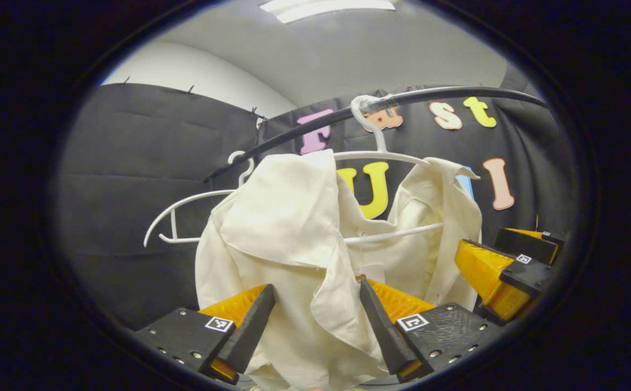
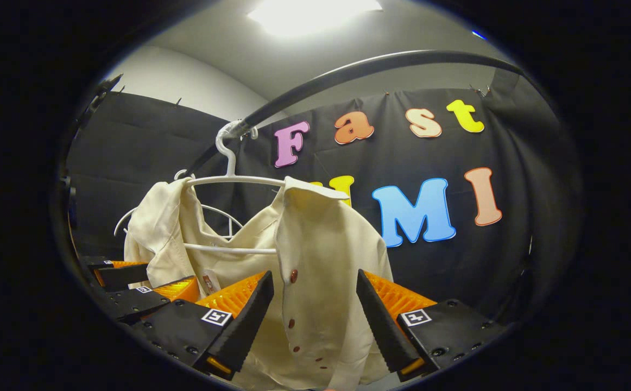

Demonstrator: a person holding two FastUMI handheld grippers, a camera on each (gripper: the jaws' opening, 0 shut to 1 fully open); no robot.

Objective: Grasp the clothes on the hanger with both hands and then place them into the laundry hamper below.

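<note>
My left gripper (image 1: pixel 315 320) is open, with one side of the shirt (image 1: pixel 288 228) hanging between its fingers. My right gripper (image 2: pixel 315 320) is open around the other side. The shirt hangs on the hanger (image 2: pixel 228 182), mid-frame, just above both grippers.

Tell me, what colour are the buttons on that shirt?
Dark reddish-brown buttons on the cream shirt, clearest in the right gripper view.

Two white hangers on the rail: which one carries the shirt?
The nearer hanger, taped to the black rail, carries the cream shirt. The farther hanger is bare.
</note>
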